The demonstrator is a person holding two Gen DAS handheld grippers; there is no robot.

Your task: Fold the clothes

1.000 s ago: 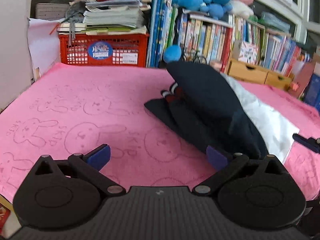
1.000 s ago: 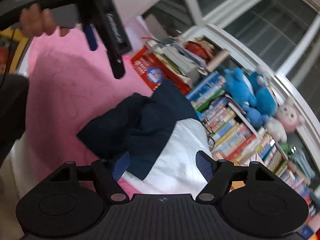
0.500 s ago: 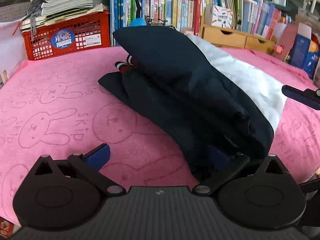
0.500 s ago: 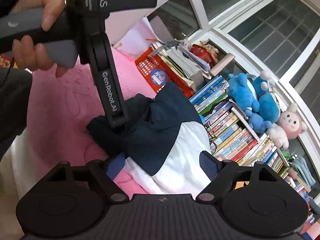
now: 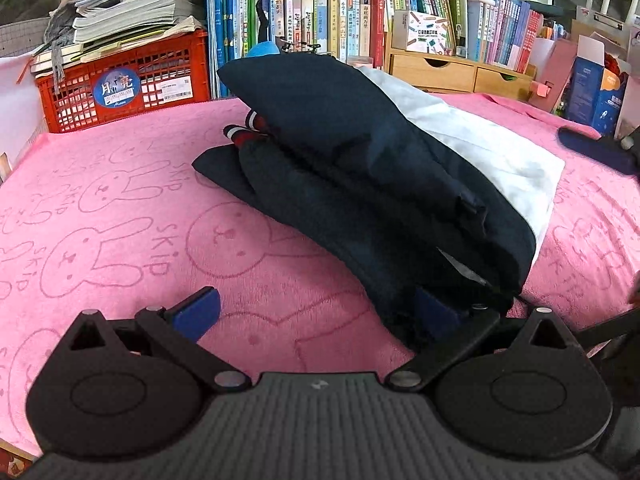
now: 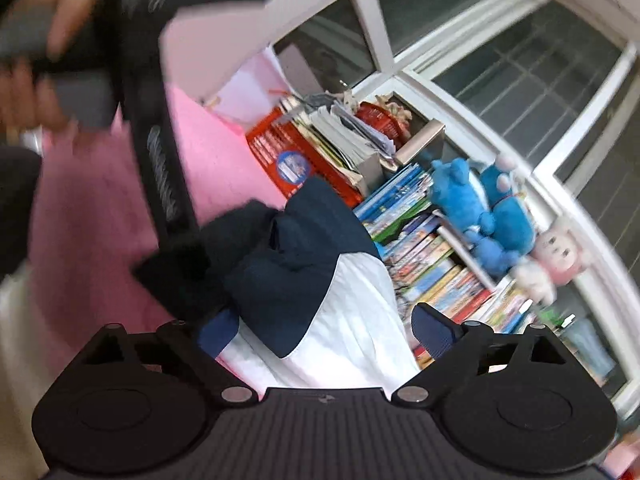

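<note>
A navy and white garment [image 5: 360, 168] lies bunched in a loose pile on the pink bunny-print towel [image 5: 120, 208]; a red-and-white striped cuff pokes out at its far left. My left gripper [image 5: 316, 312] is open and low over the towel, its right finger tucked against the pile's near edge. In the right wrist view the garment [image 6: 296, 264] lies just ahead of my right gripper [image 6: 326, 330], which is open above its white part. The left gripper's body [image 6: 160, 184] appears blurred there, held by a hand [image 6: 24, 92]. One right fingertip [image 5: 596, 150] shows at the pile's right.
A red crate [image 5: 120, 84] stacked with papers stands at the towel's back left. Rows of books [image 5: 320, 16] and a wooden drawer box [image 5: 436, 68] line the back edge. A blue carton [image 5: 596, 92] stands back right. Blue plush toys [image 6: 480, 200] sit atop the books by the window.
My left gripper has come forward and down to the garment's near edge. The right gripper has moved closer over the white part. Both stay open.
</note>
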